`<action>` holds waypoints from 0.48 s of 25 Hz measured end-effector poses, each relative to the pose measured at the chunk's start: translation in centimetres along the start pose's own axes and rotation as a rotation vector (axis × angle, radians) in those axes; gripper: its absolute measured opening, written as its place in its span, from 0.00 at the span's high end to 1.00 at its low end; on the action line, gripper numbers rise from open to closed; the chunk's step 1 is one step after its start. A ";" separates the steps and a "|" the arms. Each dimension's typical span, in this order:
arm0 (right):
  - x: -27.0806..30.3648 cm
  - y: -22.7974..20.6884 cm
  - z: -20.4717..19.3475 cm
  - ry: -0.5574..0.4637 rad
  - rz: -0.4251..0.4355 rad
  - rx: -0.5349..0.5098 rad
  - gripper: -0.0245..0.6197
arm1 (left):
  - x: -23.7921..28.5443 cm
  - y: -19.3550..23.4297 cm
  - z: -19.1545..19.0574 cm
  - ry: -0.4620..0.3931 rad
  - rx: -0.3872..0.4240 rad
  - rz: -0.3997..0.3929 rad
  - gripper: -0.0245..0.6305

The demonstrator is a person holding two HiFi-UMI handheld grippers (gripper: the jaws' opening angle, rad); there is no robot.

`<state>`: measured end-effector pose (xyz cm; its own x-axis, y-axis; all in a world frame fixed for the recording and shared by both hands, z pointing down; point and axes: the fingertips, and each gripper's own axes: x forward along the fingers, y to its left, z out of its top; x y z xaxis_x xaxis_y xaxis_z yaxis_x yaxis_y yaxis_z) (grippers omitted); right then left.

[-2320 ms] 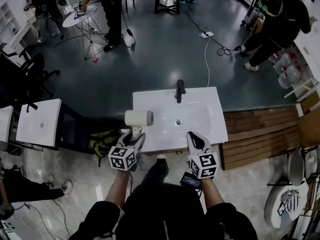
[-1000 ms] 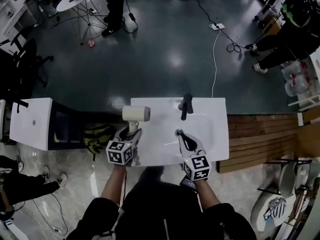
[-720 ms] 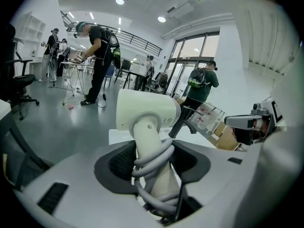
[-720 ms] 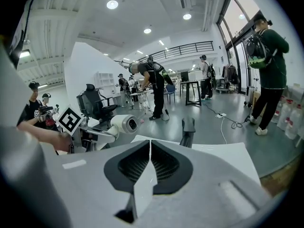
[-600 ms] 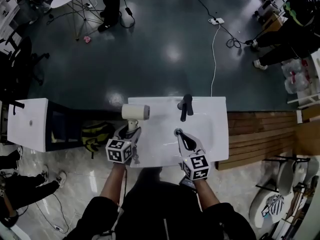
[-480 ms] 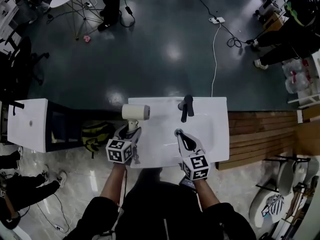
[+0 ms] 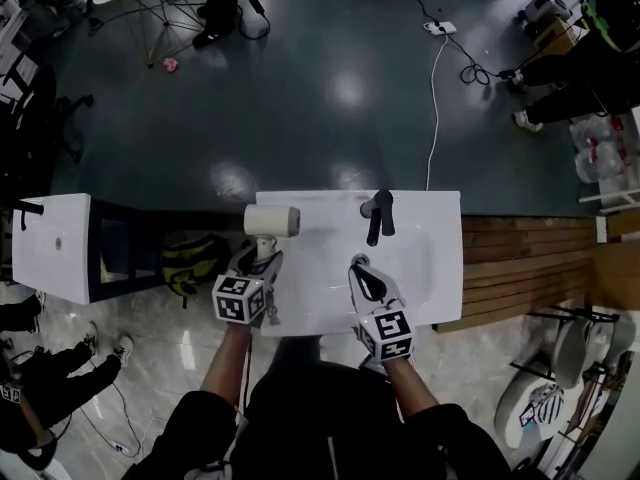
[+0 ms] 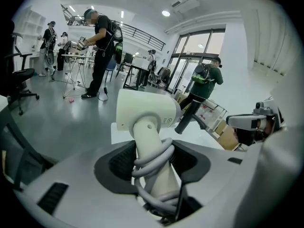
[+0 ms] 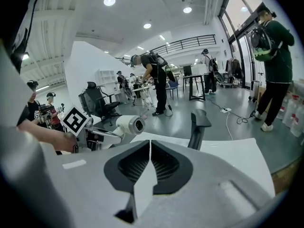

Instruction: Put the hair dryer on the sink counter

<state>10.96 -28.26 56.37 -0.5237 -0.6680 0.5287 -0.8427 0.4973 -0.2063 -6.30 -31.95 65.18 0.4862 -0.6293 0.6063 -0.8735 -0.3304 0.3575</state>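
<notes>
progress: by my reading the carry is about done and the set-down is left. the hair dryer (image 7: 272,221) is over the white desk (image 7: 432,260) but is not yet laid down or let go.
where the dryer is: left of the black faucet (image 7: 378,215), over the desk's back left corner. the pictures do not settle whether it touches the surface; it looks held just off it.
left gripper (image 7: 258,266): jaws clamped on the dryer's handle, with the grey cord (image 8: 153,167) wound round the handle right where they grip.
right gripper (image 7: 362,273): in front of the faucet, over the basin. its jaws are pressed together with nothing between them.
barrel axis: the barrel lies level, and its long axis runs sideways along the desk's back edge, toward and away from the faucet.
mouth: the barrel's dark open end points toward the faucet. the right gripper view looks nearly into it.
handle axis: it leaves the barrel's underside and runs back toward the person, away from the faucet's row, straight into the left jaws. the left gripper view shows it along that gripper's own line.
what is left: lower the dryer left of the faucet until it bears on the desk, then part the left jaws. with the cord bunched on the handle it will likely lie on its side.
</notes>
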 end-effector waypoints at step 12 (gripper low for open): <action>2.4 0.7 -1.6 0.055 0.024 0.011 0.95 | 2.0 1.2 -0.8 0.030 -0.017 0.024 0.63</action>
<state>9.36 -28.59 58.82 -0.5363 -0.6243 0.5680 -0.8314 0.5066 -0.2282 -6.35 -33.05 67.43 0.4659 -0.6153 0.6358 -0.8845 -0.3034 0.3545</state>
